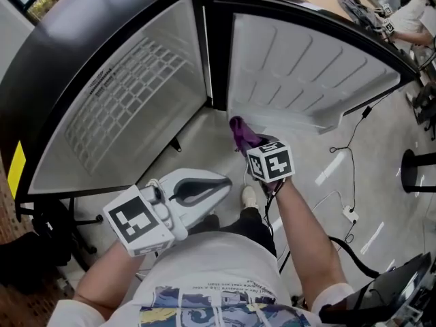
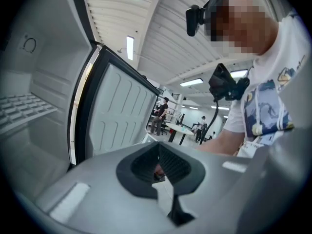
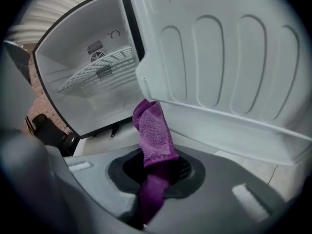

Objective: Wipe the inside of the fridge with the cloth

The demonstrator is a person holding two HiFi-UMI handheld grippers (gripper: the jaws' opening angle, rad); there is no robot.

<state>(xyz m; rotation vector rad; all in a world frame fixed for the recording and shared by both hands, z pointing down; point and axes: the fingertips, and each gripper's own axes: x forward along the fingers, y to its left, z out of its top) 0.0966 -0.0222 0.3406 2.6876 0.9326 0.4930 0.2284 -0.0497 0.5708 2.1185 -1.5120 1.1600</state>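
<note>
A black cable (image 1: 354, 129) is trailing across the floor (image 1: 381, 157). In the background, a person (image 2: 160, 115) is standing beside a white bench (image 2: 178, 127).

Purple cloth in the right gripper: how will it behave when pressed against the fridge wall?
Likely floppy: the cloth folds over above the right gripper. Its nubby weave suggests it will drag rather than slip. Probably light, since one pinched end holds it up.

No words, brands or numbers can be read. The cubes on the left gripper (image 1: 221, 181) and right gripper (image 1: 252, 145) bear only black-and-white square patterns; the yellow label (image 1: 15, 169) on the fridge (image 1: 88, 39) wall shows no legible print
</note>
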